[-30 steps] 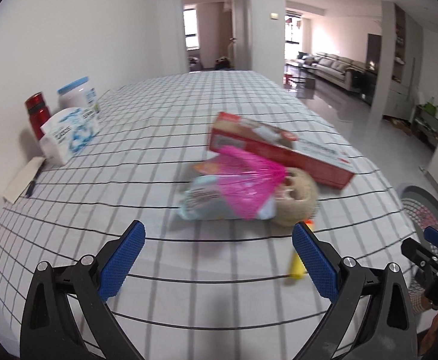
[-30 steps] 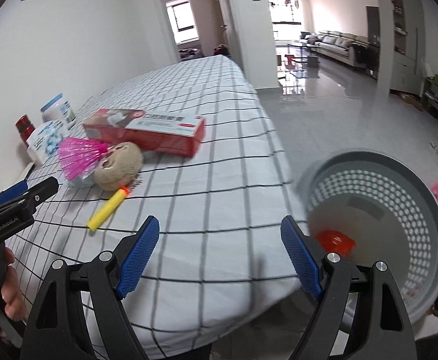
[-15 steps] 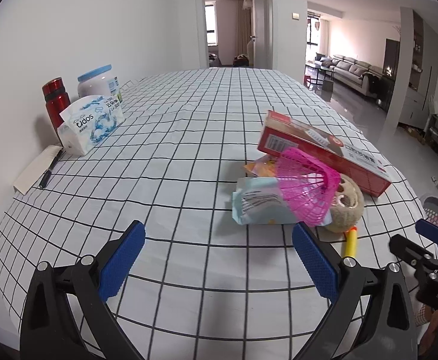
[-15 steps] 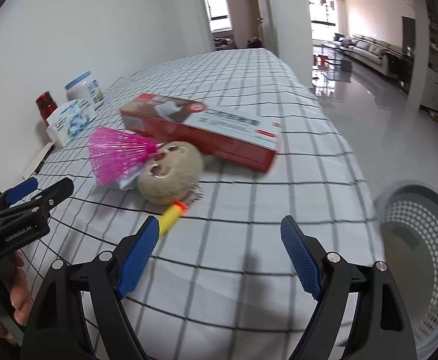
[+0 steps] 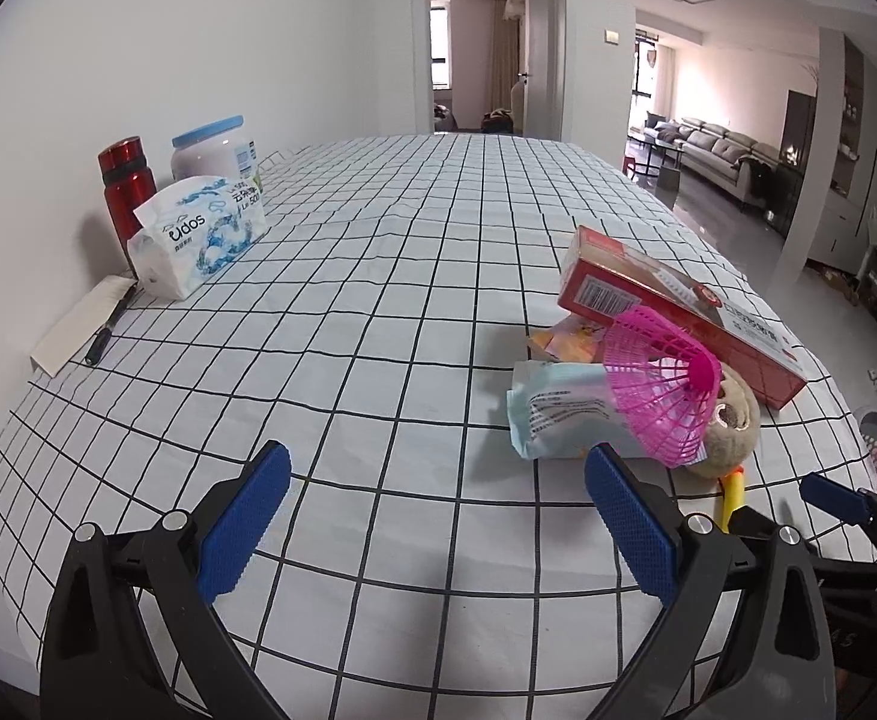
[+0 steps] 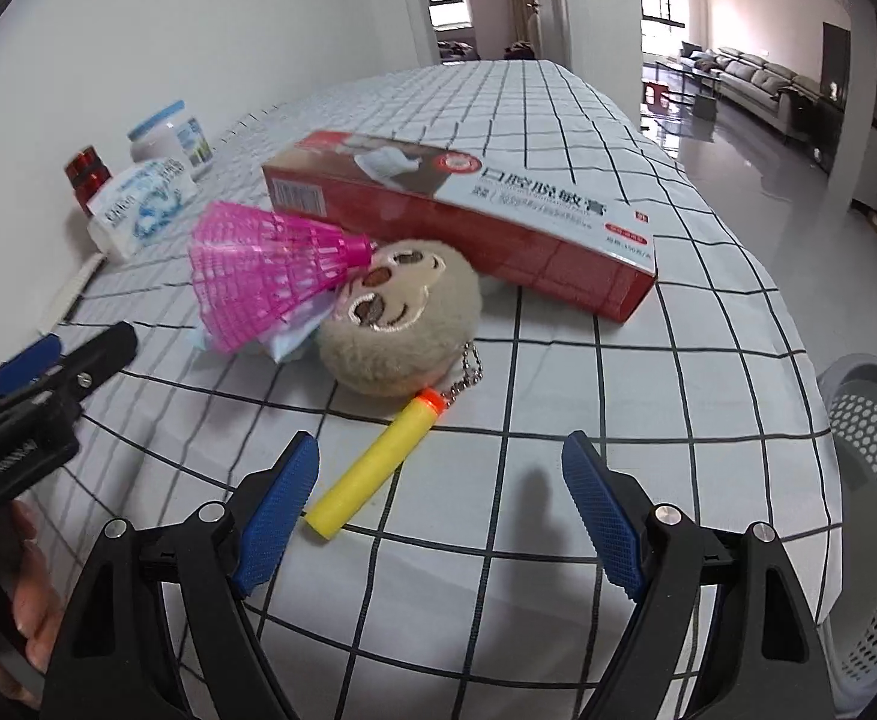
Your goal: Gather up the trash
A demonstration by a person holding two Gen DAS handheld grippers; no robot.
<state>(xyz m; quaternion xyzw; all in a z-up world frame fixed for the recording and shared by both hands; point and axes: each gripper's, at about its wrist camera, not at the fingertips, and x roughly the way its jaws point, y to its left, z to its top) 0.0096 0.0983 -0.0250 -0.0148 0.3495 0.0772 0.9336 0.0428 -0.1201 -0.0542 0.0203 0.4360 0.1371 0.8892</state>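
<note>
A heap of items lies on the checked tablecloth: a red toothpaste box (image 6: 468, 222), a pink shuttlecock (image 6: 264, 276), a beige plush keychain (image 6: 402, 330), a pale blue wrapper (image 5: 558, 408) and a yellow foam dart (image 6: 378, 468). My right gripper (image 6: 438, 504) is open just above the cloth, the dart's near end beside its left finger. My left gripper (image 5: 438, 516) is open too, with bare cloth between its fingers and the heap to its upper right. In the right wrist view the left gripper (image 6: 36, 384) shows at the left edge, with a hand under it.
A grey perforated bin (image 6: 876, 480) stands on the floor past the table's right edge. Against the wall sit a tissue pack (image 5: 198, 234), a red flask (image 5: 126, 180), a white jar (image 5: 210, 150) and a pen on paper (image 5: 102, 330).
Both grippers have swung left, away from the bin. The heap has shifted right in the left view and come nearer in the right view. The jaws stayed wide.
</note>
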